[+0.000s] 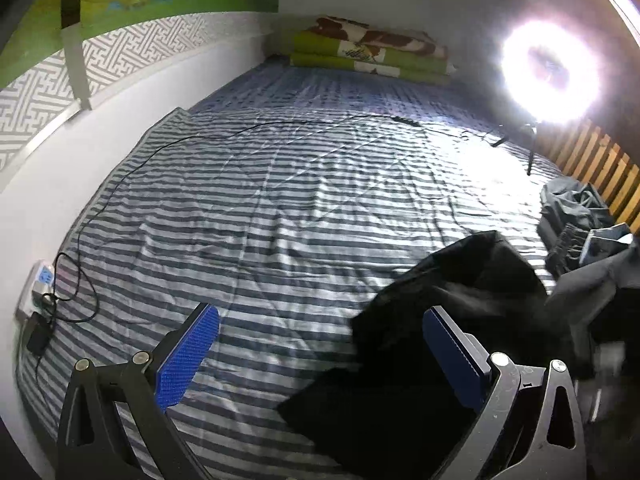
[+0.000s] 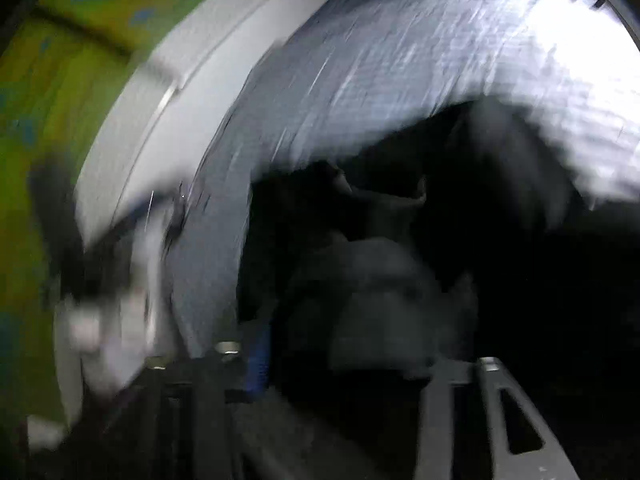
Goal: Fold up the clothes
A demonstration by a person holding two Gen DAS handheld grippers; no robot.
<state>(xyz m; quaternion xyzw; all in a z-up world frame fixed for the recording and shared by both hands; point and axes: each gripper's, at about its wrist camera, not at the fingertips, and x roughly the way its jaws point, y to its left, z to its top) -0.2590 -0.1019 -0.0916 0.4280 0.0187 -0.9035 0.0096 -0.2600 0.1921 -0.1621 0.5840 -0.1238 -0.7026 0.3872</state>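
A black garment lies crumpled on the blue-and-white striped bedsheet, at the lower right of the left wrist view. My left gripper hovers over the sheet, open, its blue pads wide apart. The garment's edge reaches in beside the right finger, and nothing is pinched. The right wrist view is heavily blurred. There my right gripper sits low in a dark garment, with a grey fold of cloth between its fingers. Whether the pads press on it I cannot tell.
A folded green blanket stack lies at the bed's far end. A ring light glares at the right, above wooden slats. More dark clothes are piled at the right edge. A black cable runs to a power strip.
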